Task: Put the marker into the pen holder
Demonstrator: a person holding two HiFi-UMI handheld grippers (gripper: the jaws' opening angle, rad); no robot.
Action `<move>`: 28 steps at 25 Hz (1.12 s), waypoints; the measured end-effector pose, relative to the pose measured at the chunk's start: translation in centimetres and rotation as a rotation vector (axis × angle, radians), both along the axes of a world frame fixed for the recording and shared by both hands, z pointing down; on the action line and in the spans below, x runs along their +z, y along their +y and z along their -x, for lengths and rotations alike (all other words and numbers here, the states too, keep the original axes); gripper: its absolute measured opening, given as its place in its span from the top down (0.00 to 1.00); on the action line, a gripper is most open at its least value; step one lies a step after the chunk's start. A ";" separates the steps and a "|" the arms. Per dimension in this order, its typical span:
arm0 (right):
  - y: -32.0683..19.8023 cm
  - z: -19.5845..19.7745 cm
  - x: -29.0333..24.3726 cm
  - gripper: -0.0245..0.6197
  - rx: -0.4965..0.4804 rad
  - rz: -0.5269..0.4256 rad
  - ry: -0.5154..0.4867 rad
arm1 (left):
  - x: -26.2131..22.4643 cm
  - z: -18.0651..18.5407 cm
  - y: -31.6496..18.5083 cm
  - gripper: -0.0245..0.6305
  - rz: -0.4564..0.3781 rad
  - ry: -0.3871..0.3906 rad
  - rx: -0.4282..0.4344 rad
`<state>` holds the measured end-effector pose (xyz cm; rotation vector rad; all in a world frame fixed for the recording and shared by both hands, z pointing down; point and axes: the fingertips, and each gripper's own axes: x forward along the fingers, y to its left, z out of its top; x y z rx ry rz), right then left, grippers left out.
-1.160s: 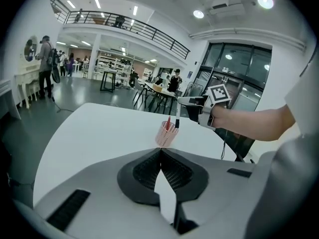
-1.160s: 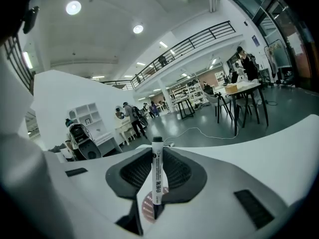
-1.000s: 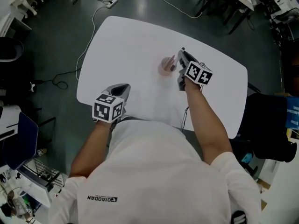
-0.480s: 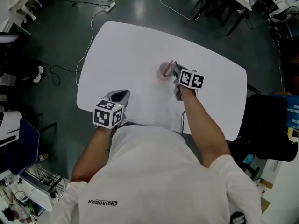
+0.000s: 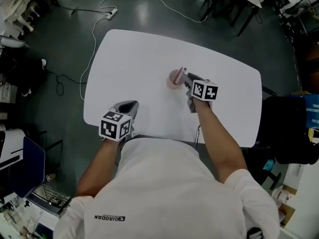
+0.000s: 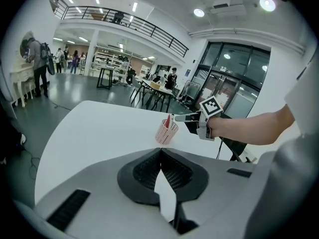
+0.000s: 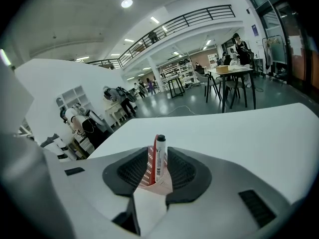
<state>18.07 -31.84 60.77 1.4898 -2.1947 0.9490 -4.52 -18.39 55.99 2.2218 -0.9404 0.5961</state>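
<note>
Nearest me I counted two tongs, one in each hand. The left gripper [image 6: 160,152] hovered over the table edge on my side, well apart from the pen holder and off to its left. Its jaws were pressed together at the tips with nothing between them.

The right gripper [image 5: 187,79] sat just beside the pen holder [image 7: 148,168], on the holder's near right side. Its jaws stood spread and had just been opening. The pads reached to either side of the holder without pinching anything.

There was one pen holder, a pink mesh cup. There was one marker [image 7: 159,156], and it stood inside that cup, black end up and leaning slightly, directly between the spread right jaws.

Both things rested on a single white table [image 5: 129,59] with rounded corners, and the holder stood a little right of its middle. Apart from holder and marker I saw nothing else on its top.

Beyond the holder lay a dark, glossy floor [image 5: 60,44], with one white power strip [image 5: 110,12] on a long cable past the table's far edge. Farther off the hall showed other desks and chairs, a person [image 6: 36,59] at a white desk, and a railed gallery [image 6: 124,19] under ceiling lights.
</note>
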 end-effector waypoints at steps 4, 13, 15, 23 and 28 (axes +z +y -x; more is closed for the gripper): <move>1.7 0.3 -1.7 0.76 0.037 -0.037 -0.029 | -0.6 0.1 -0.3 0.92 -0.013 0.015 0.048; 10.3 2.2 -6.9 0.93 0.119 -0.172 -0.175 | -2.8 0.4 0.8 0.92 -0.063 0.067 0.175; 11.9 2.7 -7.3 0.93 0.120 -0.177 -0.200 | -3.1 0.2 1.0 0.92 -0.078 0.074 0.202; 17.7 2.6 -10.1 0.93 0.040 -0.199 -0.193 | -5.9 -1.9 3.3 0.92 -0.153 0.108 0.211; 21.6 3.2 -11.9 0.93 -0.049 -0.247 -0.192 | -7.2 -3.8 6.8 0.92 -0.205 0.082 0.207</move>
